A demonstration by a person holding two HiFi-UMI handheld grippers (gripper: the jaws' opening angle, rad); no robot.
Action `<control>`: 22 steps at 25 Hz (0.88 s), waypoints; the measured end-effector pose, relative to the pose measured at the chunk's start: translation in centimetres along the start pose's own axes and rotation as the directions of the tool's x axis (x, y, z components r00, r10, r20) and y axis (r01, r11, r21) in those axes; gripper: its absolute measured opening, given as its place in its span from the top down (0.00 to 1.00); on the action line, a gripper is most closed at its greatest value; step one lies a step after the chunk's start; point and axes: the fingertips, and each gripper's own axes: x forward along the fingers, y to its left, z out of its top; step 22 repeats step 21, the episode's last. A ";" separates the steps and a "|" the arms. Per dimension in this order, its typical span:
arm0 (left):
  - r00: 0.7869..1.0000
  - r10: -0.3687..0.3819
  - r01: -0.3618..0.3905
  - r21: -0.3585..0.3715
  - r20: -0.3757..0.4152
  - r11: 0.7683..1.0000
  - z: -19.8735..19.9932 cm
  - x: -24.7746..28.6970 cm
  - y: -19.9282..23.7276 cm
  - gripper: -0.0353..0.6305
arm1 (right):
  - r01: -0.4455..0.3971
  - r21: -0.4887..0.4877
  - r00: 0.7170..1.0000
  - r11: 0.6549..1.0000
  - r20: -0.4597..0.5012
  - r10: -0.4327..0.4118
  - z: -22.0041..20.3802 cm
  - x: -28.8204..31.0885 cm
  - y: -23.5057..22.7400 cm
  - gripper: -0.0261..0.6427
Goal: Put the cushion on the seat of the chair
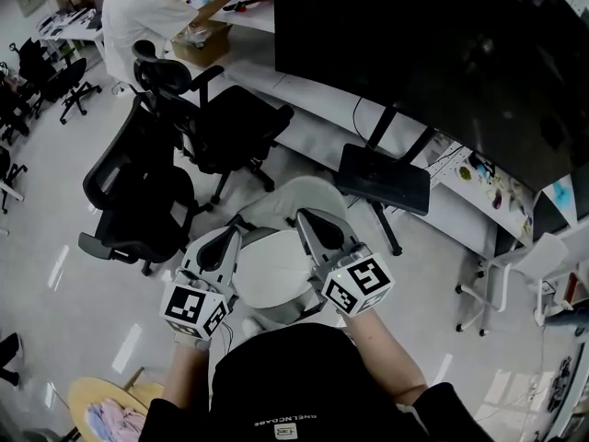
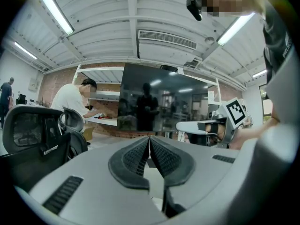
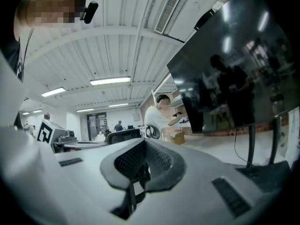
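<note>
Standing over the work, the person holds the left hand-held gripper and the right hand-held gripper side by side at lower centre of the head view. The marker cubes are nearest the body.

Left hand-held gripper: clenched. Its own view shows the ribbed pads pressed together along a thin seam, with nothing between them.

Right hand-held gripper: also clenched, pads meeting, nothing held.

Cushion: white and round, lying flat in the gap between the two tools, just below the middle of the frame. A grey edge shows under its near side. The pale curved part of the chair stands just above it in the frame. The cushion appears to lie on the seat. Contact between the cushion and either tool cannot be confirmed.

Surroundings:
- One black office chair stands at centre left, with a second above it.
- A large dark monitor fills the upper right, and its black base plate is at centre right.
- A person in a white top leans over a surface at upper left, beside a cardboard box.
- A round wooden top in the lower left corner carries pink cloth.
</note>
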 end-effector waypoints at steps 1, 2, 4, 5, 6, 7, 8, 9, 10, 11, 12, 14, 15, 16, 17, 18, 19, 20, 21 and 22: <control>1.000 0.001 -0.001 -0.001 0.000 1.000 0.1 0.1 -0.1 0.93 | -0.002 0.003 1.000 1.000 -0.001 0.002 0.0 0.0 -0.1 0.95; 1.000 0.002 -0.002 0.000 -0.001 1.000 0.1 0.2 -0.1 0.93 | -0.003 0.006 1.000 1.000 -0.002 0.003 0.0 0.0 -0.2 0.95; 1.000 0.003 -0.003 0.003 -0.004 1.000 0.1 0.4 -0.3 0.93 | -0.008 0.012 1.000 1.000 -0.005 0.008 -0.1 0.1 -0.4 0.95; 1.000 0.005 -0.005 0.004 -0.005 1.000 0.1 0.4 -0.4 0.93 | -0.011 0.015 1.000 1.000 -0.007 0.011 -0.2 0.1 -0.4 0.95; 1.000 0.006 -0.006 0.004 -0.007 1.000 0.0 0.5 -0.4 0.93 | -0.014 0.017 1.000 1.000 -0.008 0.014 -0.2 0.1 -0.5 0.95; 1.000 0.008 -0.008 0.004 -0.008 1.000 0.0 0.5 -0.4 0.93 | -0.016 0.020 1.000 1.000 -0.009 0.016 -0.2 0.1 -0.6 0.95; 1.000 0.010 -0.010 0.004 -0.009 1.000 0.0 0.5 -0.5 0.93 | -0.016 0.022 1.000 1.000 -0.010 0.017 -0.3 0.1 -0.6 0.95; 1.000 0.010 -0.010 0.004 -0.010 1.000 0.0 0.5 -0.6 0.93 | -0.016 0.024 1.000 1.000 -0.011 0.017 -0.3 0.0 -0.7 0.95; 1.000 0.010 -0.010 0.006 -0.011 1.000 0.0 0.5 -0.7 0.93 | -0.016 0.026 1.000 1.000 -0.011 0.017 -0.3 0.0 -0.7 0.95; 1.000 0.010 -0.010 0.008 -0.012 1.000 0.0 0.6 -0.8 0.93 | -0.016 0.029 1.000 0.999 -0.012 0.017 -0.4 -0.1 -0.8 0.95; 1.000 0.010 -0.010 0.010 -0.013 1.000 0.0 0.6 -0.9 0.93 | -0.017 0.031 1.000 0.999 -0.013 0.017 -0.4 -0.1 -0.9 0.95; 1.000 0.012 -0.012 0.010 -0.016 1.000 0.0 0.7 -1.0 0.93 | -0.017 0.033 1.000 0.999 -0.015 0.018 -0.4 -0.1 -1.1 0.95; 1.000 0.014 -0.014 0.009 -0.016 1.000 0.0 0.8 -1.0 0.93 | -0.018 0.033 1.000 0.999 -0.017 0.018 -0.5 -0.1 -1.2 0.95; 1.000 0.015 -0.015 0.008 -0.016 1.000 0.0 0.8 -1.1 0.93 | -0.018 0.032 1.000 0.999 -0.018 0.019 -0.5 -0.2 -1.2 0.95; 1.000 0.015 -0.015 0.009 -0.016 1.000 0.0 0.8 -1.1 0.93 | -0.018 0.032 1.000 0.999 -0.019 0.019 -0.6 -0.2 -1.2 0.95; 1.000 0.015 -0.015 0.010 -0.017 1.000 -0.1 0.8 -1.2 0.93 | -0.018 0.031 1.000 0.999 -0.021 0.019 -0.7 -0.2 -1.2 0.95; 1.000 0.014 -0.014 0.011 -0.017 1.000 -0.1 0.8 -1.3 0.93 | -0.018 0.031 1.000 0.999 -0.022 0.019 -0.8 -0.2 -1.2 0.95; 1.000 0.013 -0.013 0.012 -0.017 1.000 -0.2 0.8 -1.4 0.93 | -0.018 0.032 1.000 0.999 -0.023 0.018 -0.9 -0.3 -1.2 0.95; 1.000 0.012 -0.012 0.013 -0.018 1.000 -0.3 0.8 -1.5 0.93 | -0.017 0.033 1.000 0.999 -0.024 0.018 -1.0 -0.3 -1.2 0.95; 1.000 0.012 -0.012 0.013 -0.018 1.000 -0.3 0.8 -1.5 0.93 | -0.017 0.033 1.000 0.999 -0.024 0.018 -1.0 -0.3 -1.2 0.95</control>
